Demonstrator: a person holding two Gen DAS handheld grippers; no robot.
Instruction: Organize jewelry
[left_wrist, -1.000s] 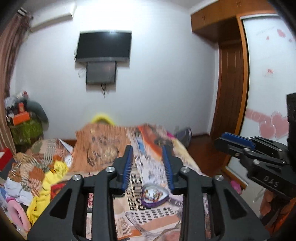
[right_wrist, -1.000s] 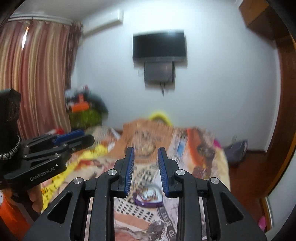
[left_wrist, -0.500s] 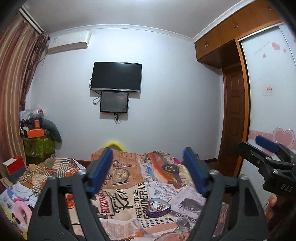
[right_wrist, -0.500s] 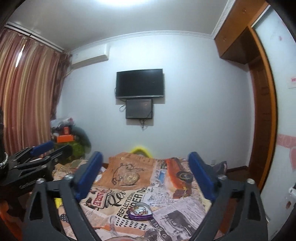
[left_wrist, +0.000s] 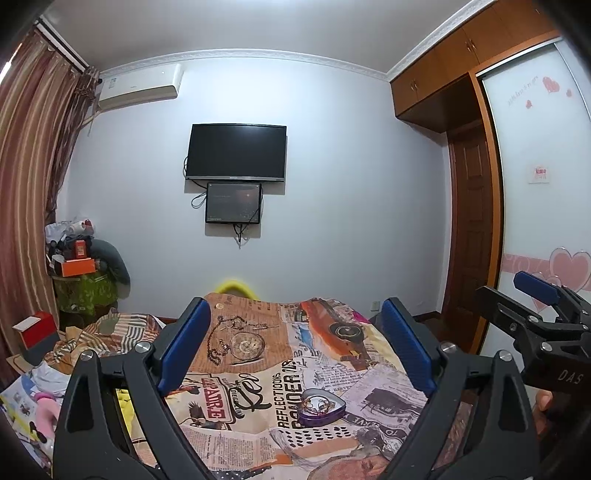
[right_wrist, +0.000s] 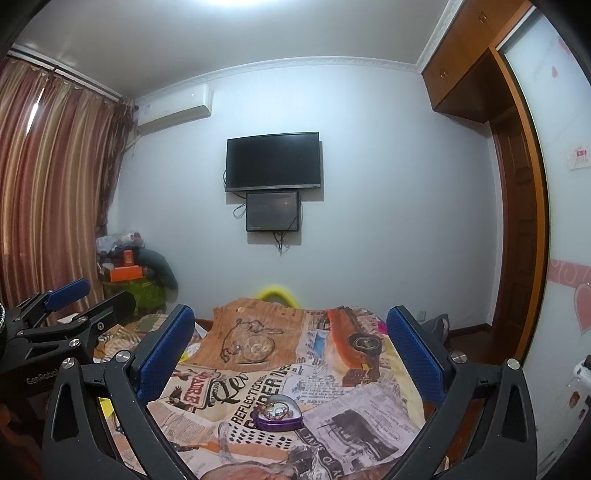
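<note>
A purple heart-shaped jewelry tin (left_wrist: 320, 405) lies open on the printed bedspread (left_wrist: 258, 373), with gold-coloured jewelry inside. It also shows in the right wrist view (right_wrist: 279, 412). My left gripper (left_wrist: 295, 347) is open wide and empty, held above and short of the tin. My right gripper (right_wrist: 290, 349) is open wide and empty too, also above and short of the tin. The right gripper shows at the right edge of the left wrist view (left_wrist: 535, 317), and the left gripper at the left edge of the right wrist view (right_wrist: 62, 314).
A TV (left_wrist: 236, 153) and a smaller screen hang on the far wall. Clothes and boxes (left_wrist: 74, 258) pile up left of the bed. A wooden door (left_wrist: 469, 236) and a wardrobe with heart stickers (left_wrist: 546, 206) stand on the right.
Both grippers have opened from nearly shut to wide. Both cameras have tilted up and drawn back, so the tin sits lower and smaller in view.
</note>
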